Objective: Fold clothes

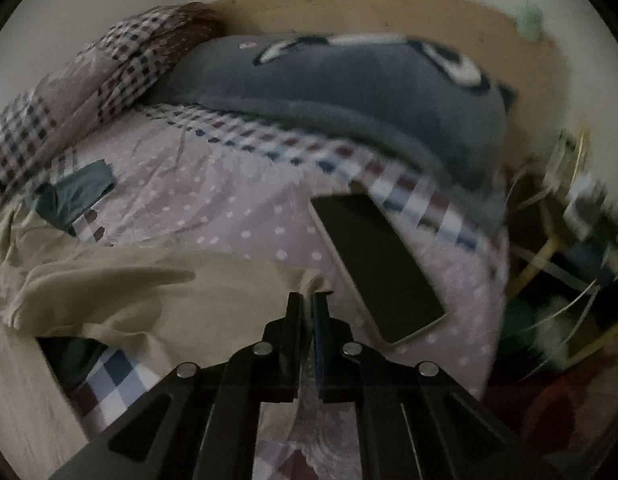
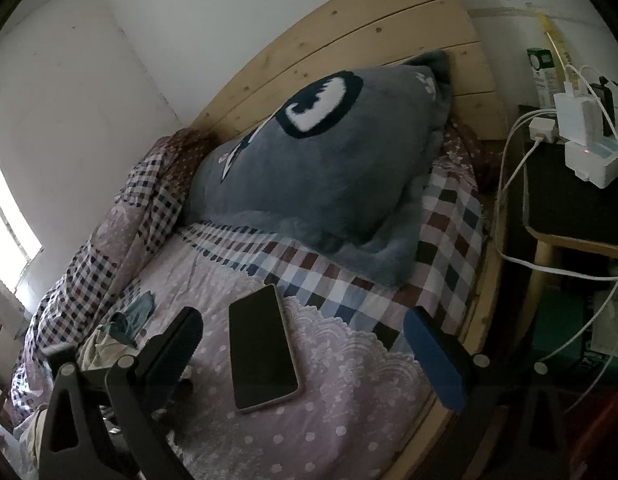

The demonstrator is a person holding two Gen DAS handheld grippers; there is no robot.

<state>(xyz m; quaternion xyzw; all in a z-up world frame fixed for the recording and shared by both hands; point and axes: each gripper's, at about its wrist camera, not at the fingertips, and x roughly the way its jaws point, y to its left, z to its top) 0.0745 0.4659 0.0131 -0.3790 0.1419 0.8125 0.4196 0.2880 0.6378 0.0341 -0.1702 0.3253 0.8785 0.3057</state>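
I have the left gripper (image 1: 312,294) pinched on the beige garment's (image 1: 121,284) corner, right gripper (image 2: 305,340) wide and empty; next, drag that corner across for fold 1.

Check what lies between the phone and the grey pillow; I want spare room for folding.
Only bedsheet: its checked band runs between the phone and the grey pillow, with nothing on it. The right wrist view shows this clearest.

place: bedroom | signs: bed (image 2: 349,420), pillow (image 2: 321,184), wooden headboard (image 2: 389,28)
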